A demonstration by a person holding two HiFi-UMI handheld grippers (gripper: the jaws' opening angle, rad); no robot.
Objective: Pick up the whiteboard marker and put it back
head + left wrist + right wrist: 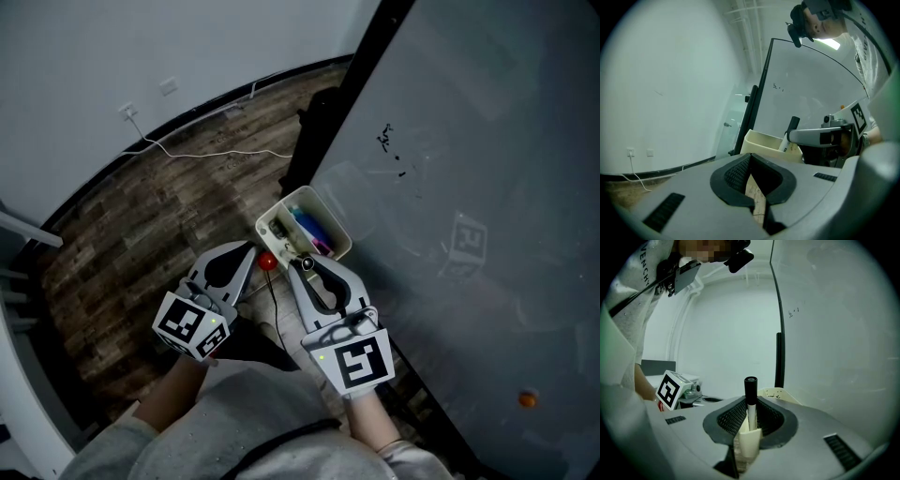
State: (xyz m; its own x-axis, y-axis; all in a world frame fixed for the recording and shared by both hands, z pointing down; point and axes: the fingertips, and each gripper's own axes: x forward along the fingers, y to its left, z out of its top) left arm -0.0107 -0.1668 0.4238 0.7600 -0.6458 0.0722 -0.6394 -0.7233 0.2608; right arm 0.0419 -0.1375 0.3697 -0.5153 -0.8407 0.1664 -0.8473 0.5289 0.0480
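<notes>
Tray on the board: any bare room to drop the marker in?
Bare-looking strip inside the tray between the blue marker and the board-side wall. Floor-side end is cluttered with small bits; the right tool, holding the black-capped marker, crowds the near end.

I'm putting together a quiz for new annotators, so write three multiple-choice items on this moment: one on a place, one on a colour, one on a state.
1. Where is the cream bin?
A. At the whiteboard's edge, just ahead of the right gripper
B. On the floor by the wall socket
C. In the person's lap

2. What colour is the cap of the marker?
A. Red
B. Black
C. Green

3. What state is the right gripper in?
A. Open and empty
B. Shut on nothing
C. Shut on the marker

Answers:
1 A: the head view shows the bin against the board's edge, beyond the jaw tips.
2 B: the right gripper view shows a black cap on a white barrel.
3 C: in that view the jaws close on the barrel.
</notes>
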